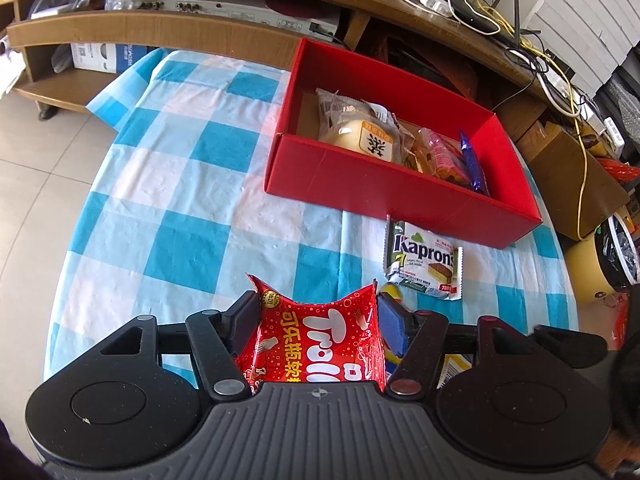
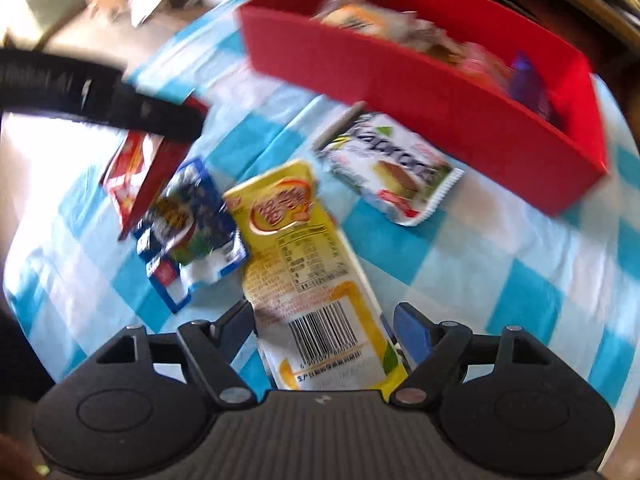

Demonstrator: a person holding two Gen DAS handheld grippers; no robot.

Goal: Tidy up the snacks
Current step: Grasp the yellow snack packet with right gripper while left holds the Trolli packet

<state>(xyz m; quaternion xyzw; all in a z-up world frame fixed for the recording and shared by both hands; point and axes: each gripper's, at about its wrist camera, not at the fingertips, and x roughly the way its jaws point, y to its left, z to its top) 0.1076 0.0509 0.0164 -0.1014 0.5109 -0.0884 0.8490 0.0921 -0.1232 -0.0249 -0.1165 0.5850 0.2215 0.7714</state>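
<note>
My left gripper is shut on a red Trolli candy bag, held above the blue-checked tablecloth. Ahead to the right stands the red box with several snacks inside, among them a bun pack. A Kaprons cake pack lies in front of the box. In the blurred right wrist view, my right gripper is open around a yellow snack pack, its fingers clear of the pack's sides. The left gripper with the red bag shows at upper left. A blue snack pack lies beside the yellow one.
The red box and Kaprons pack lie ahead of the right gripper. A wooden TV shelf with electronics and cables stands behind the table. The tiled floor lies to the left.
</note>
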